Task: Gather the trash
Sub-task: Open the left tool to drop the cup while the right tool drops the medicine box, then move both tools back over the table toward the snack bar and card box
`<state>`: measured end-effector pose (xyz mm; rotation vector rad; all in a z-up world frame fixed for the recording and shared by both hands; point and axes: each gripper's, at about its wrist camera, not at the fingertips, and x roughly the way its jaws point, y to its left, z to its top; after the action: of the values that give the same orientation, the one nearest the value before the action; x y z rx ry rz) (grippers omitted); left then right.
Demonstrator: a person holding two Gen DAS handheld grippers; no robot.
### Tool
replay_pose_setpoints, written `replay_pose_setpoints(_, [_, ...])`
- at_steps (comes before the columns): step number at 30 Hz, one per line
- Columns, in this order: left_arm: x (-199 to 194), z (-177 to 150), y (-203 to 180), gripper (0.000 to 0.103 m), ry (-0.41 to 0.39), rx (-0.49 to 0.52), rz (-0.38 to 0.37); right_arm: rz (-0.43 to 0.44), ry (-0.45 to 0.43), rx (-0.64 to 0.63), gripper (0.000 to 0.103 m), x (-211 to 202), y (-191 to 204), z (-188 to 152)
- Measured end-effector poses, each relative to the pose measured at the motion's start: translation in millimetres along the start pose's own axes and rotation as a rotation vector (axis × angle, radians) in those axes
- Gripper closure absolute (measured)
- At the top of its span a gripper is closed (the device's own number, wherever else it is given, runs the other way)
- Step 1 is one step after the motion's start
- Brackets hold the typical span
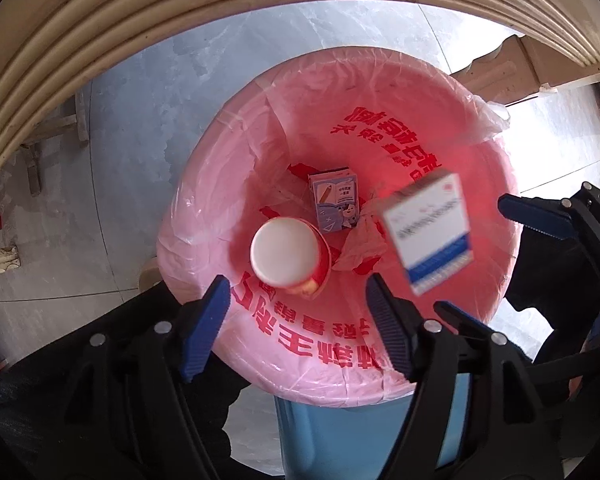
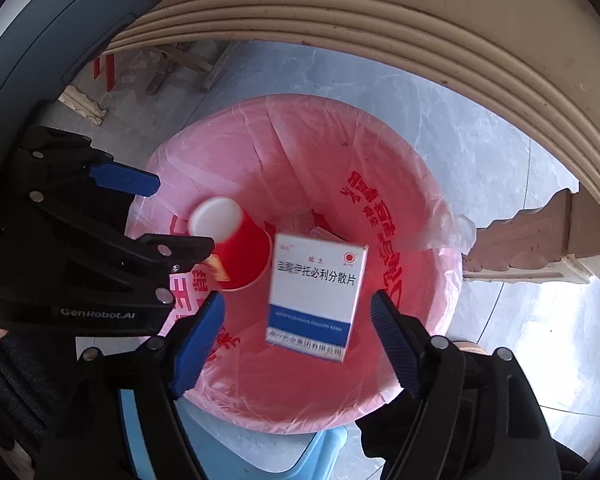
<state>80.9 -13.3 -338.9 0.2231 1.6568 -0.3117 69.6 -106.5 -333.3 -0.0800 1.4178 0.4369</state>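
Note:
A bin lined with a pink bag (image 1: 380, 92) (image 2: 220, 128) printed in red stands right below both grippers. My left gripper (image 1: 297, 284) (image 2: 184, 214) is open; a red paper cup (image 1: 286, 254) (image 2: 236, 240), white base up, is in the air just under its pads and touches neither. My right gripper (image 2: 299, 296) (image 1: 469, 254) is open too. A white and blue medicine box (image 2: 316, 296) (image 1: 428, 232) floats free between its pads, blurred in the left wrist view. A small lilac carton (image 1: 334, 200) and a crumpled wrapper (image 1: 360, 240) lie at the bottom of the bag.
A cream moulded table edge (image 1: 100, 20) (image 2: 380, 12) arches over the bin. The bin's blue body (image 1: 340, 432) stands on a grey tiled floor (image 1: 140, 120). A carved table leg (image 2: 520, 240) is to the right, and wooden scraps (image 2: 172, 64) lie on the floor beyond.

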Motion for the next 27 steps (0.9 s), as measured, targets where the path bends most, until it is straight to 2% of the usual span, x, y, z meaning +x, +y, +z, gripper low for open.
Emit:
replay_pose_setpoints(9, [-6, -2, -3, 0.033, -0.014, 0.014, 0.036, -0.010, -0.009, -0.005, 0.027, -1, 2, 1])
replay_pose_setpoints(17, [-24, -11, -3, 0.032, -0.058, 0.012, 0.053, -0.021, -0.054, -0.042, 0.027, -24, 12, -3])
replay_pose_setpoints(22, [-72, -30, -3, 0.032, -0.153, 0.014, 0.032, -0.007, -0.158, -0.079, 0.027, -77, 27, -14])
replay_pose_setpoints(24, [-105, -41, -2, 0.027, -0.217, 0.023, 0.031, -0.011, -0.226, -0.085, 0.026, -108, 32, -17])
replay_pose_setpoints(25, [-124, -46, -2, 0.025, -0.255, 0.036, 0.040, -0.026, -0.261, -0.086, 0.018, -124, 34, -19])
replay_pose_setpoints(27, [-163, -54, -1, 0.021, -0.333, 0.064, 0.073, -0.048, -0.348, -0.097, 0.012, -161, 37, -20])
